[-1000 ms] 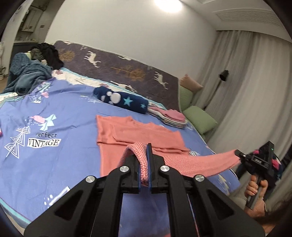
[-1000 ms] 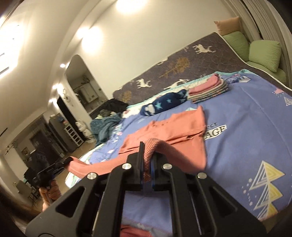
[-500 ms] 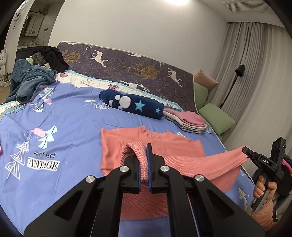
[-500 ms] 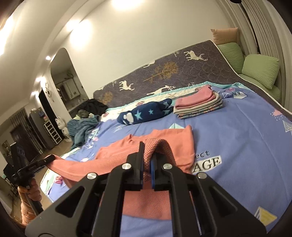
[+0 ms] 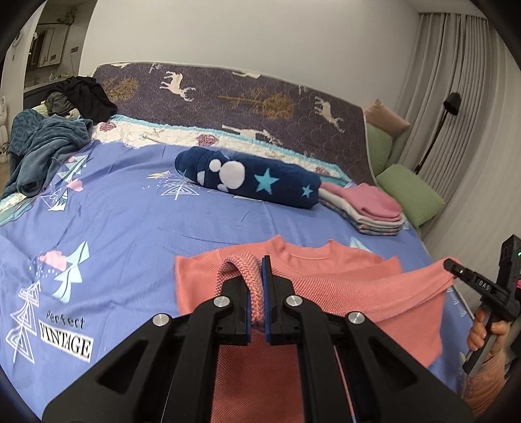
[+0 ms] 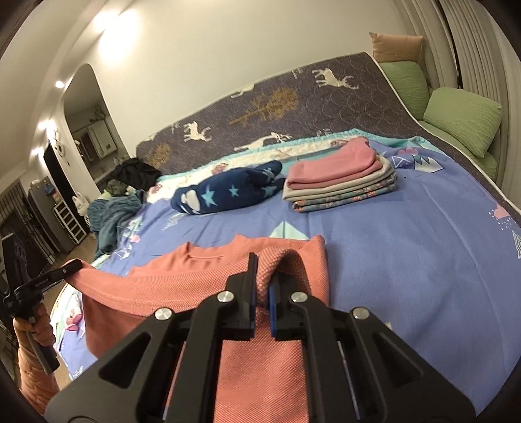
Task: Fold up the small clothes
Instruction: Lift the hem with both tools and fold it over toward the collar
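Both grippers pinch the coral shirt's hem over the bed.
Left gripper [image 5: 256, 286] and right gripper [image 6: 263, 286] each clamp a fold of shirt [image 5: 342, 286], hem stretched between them; collar end lies flat on the blue sheet [image 5: 130, 234], near the folded stack [image 6: 338, 182].

White walls [image 5: 228, 29], probably grey curtains [image 5: 456, 97]
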`<state>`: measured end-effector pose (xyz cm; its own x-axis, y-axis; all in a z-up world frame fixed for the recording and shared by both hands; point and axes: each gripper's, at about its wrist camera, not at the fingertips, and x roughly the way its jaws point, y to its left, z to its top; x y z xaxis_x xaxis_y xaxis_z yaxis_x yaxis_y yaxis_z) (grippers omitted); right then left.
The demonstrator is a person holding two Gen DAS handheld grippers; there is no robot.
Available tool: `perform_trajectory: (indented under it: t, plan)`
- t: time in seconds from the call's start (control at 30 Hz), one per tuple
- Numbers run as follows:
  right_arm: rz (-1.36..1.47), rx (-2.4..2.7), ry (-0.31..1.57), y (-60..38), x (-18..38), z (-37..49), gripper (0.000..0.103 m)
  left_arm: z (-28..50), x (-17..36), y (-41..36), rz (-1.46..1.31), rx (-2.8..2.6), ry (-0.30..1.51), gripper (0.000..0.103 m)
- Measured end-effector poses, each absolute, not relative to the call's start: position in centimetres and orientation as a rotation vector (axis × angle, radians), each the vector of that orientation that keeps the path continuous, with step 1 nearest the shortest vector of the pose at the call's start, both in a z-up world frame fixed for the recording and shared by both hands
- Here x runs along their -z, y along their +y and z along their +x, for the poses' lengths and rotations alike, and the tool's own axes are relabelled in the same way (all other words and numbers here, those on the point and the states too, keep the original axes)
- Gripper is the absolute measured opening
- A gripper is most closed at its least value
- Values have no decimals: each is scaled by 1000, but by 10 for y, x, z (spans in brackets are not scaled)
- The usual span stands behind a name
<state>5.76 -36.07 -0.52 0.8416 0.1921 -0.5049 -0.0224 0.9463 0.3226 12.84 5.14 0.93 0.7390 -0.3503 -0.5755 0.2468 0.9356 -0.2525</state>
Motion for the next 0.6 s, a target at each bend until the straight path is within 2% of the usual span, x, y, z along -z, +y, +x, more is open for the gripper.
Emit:
perform_trajectory:
  t: [0.43,0.53,0.6]
  plan:
    - [242,-81,681,-357,40,164,6,221,33,43,-115,289,778,5]
    - [219,-71,730,-356,58,184,7,240,56,40,-115,281,832,8]
    - [211,-62,798,-357,78,198,12,247,72,40,-111,264,874,12]
